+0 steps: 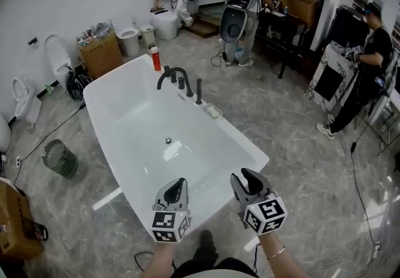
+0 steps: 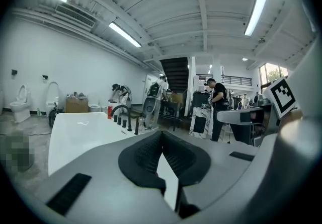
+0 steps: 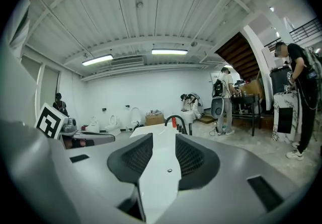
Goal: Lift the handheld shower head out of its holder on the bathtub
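Observation:
The white bathtub (image 1: 109, 120) fills the middle of the head view. On its far rim stands a black tap set with a curved spout (image 1: 170, 75). The slim black handheld shower head (image 1: 199, 90) stands upright in its holder at the right end of that set. Both grippers hover over the tub's near end, far from the shower head. My left gripper (image 1: 178, 182) has its pads together at the tips and holds nothing. My right gripper (image 1: 244, 177) is open and empty. The left gripper view shows the shower head (image 2: 137, 125) far ahead, as does the right gripper view (image 3: 189, 127).
A red bottle (image 1: 155, 58) stands on the tub's far corner. A wire bin (image 1: 60, 158) and a black cable lie on the floor left of the tub. Toilets, a cardboard box (image 1: 100, 53) and several people (image 1: 365, 77) are along the back and right.

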A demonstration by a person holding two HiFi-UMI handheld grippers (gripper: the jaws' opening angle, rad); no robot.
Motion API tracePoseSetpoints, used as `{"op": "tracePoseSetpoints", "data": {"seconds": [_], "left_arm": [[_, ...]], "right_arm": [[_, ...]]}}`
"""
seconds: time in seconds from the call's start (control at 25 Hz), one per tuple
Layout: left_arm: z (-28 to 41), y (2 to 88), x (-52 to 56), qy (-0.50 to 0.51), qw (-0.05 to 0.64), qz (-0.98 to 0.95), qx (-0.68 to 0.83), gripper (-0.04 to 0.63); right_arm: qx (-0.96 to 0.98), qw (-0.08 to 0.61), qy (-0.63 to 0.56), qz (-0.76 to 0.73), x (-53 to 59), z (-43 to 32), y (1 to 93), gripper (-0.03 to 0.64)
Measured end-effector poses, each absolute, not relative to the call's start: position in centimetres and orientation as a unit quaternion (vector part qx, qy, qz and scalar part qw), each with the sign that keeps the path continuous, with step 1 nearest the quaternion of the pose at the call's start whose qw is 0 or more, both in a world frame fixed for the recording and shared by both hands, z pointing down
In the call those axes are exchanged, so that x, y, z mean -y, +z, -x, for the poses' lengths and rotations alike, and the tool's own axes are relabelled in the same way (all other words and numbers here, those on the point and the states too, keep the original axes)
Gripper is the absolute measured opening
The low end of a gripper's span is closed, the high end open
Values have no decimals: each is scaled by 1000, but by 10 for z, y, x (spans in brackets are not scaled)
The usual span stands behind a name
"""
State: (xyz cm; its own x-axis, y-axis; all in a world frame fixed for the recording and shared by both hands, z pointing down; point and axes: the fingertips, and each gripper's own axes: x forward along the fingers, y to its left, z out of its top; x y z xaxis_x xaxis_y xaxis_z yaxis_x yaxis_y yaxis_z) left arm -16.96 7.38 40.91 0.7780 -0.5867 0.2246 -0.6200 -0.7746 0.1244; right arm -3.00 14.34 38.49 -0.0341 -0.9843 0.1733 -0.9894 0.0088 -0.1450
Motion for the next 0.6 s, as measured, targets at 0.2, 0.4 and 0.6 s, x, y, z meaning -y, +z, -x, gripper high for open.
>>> {"op": "tracePoseSetpoints", "data": {"seconds": [0.2, 0.4, 0.6], "left_arm": [[183, 403, -24, 77, 112, -935, 329, 20], [205, 395, -3, 66, 115, -931, 340, 20], [216, 399, 10, 63, 121, -927, 350, 20]], "right_arm": [[707, 25, 126, -696, -95, 41, 380, 133], [709, 39, 121, -694, -74, 57, 370, 133], [720, 42, 114, -683, -50, 65, 366, 135]]}}
